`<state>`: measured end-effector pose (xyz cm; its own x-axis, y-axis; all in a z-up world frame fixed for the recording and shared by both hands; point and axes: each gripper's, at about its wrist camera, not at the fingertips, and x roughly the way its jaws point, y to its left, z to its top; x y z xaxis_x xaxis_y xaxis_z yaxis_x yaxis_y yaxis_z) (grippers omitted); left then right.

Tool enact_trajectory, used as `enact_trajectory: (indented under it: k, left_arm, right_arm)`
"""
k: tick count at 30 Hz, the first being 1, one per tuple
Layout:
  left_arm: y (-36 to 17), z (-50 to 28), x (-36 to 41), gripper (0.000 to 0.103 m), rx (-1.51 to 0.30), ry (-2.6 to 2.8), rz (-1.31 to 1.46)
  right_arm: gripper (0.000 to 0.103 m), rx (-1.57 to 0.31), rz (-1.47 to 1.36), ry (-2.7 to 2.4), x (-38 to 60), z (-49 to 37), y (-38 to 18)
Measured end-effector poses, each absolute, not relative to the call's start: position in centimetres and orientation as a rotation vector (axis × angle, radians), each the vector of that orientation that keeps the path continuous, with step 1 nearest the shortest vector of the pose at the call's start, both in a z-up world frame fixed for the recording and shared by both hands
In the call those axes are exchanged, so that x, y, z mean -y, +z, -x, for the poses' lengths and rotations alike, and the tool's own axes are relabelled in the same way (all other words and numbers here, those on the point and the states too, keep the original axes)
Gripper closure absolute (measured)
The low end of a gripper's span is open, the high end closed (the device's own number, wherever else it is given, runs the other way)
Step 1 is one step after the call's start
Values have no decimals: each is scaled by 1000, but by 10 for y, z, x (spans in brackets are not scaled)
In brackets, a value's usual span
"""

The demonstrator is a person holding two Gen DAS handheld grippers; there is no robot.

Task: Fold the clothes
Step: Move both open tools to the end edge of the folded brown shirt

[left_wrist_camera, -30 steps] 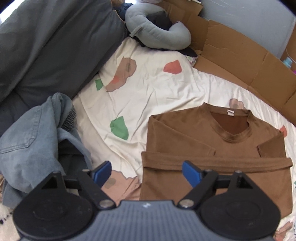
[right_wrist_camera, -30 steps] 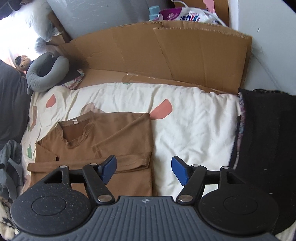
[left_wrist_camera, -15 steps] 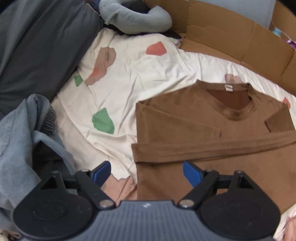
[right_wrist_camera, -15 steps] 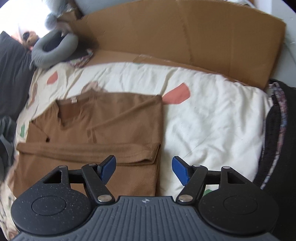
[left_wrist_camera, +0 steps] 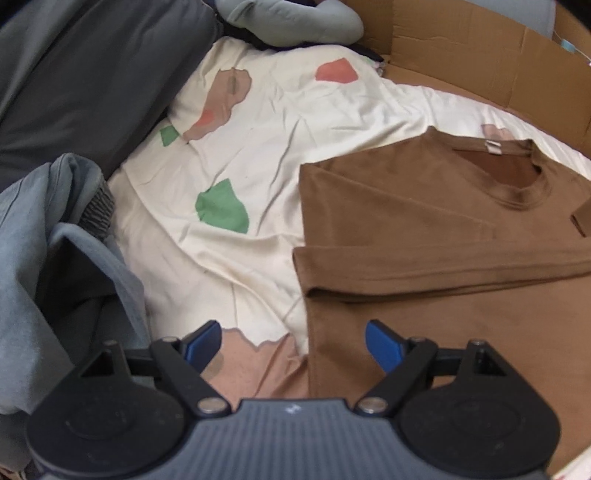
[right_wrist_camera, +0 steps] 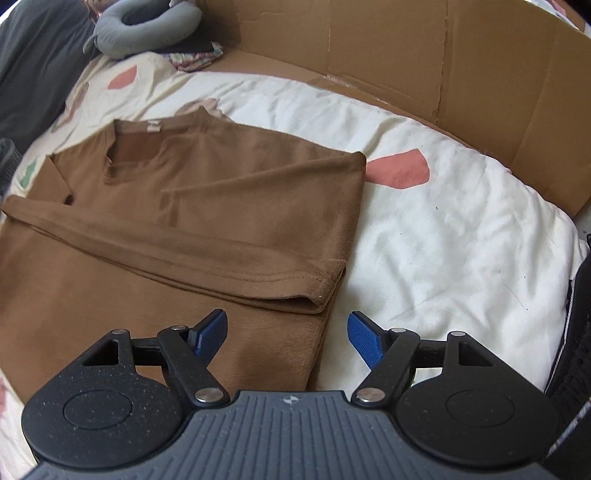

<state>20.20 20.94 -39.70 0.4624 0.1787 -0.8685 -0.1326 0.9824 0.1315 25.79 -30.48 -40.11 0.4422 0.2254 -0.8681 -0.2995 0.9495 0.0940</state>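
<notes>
Bed sheet (left_wrist_camera: 258, 155) covered at 3 o'clock by brown shirt (left_wrist_camera: 424, 229). Left tongs (left_wrist_camera: 293, 345) spread, empty. Right tongs (right_wrist_camera: 287, 334) just widened, spread over shirt edge, nothing pinched.

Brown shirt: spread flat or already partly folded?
Partly folded. The brown shirt has its sides turned in and a sleeve laid across the chest; the bottom half is still unfolded.

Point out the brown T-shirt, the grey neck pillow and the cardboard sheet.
brown T-shirt (right_wrist_camera: 207, 206): right wrist view, on the chest below the collar.
grey neck pillow (right_wrist_camera: 147, 26): right wrist view, on its curved body.
cardboard sheet (right_wrist_camera: 388, 44): right wrist view, on its upright panel.
</notes>
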Motion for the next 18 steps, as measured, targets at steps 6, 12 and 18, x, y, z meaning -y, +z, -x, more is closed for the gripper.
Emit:
enact_trajectory:
  k: [6,12,18]
  left_arm:
    - [-421,-208,-207,16,-1062,194,-124]
    - [-433,-219,-207,16,-1055,168,-194]
    - [-434,-234,-213,13,-1036,152,-230]
  right_arm:
    - [25,-1071,176,319,306,-262,-420]
    - [21,-1035,199,326,309,-273,-426]
    - [21,-1013,233,353,305,-290,-426]
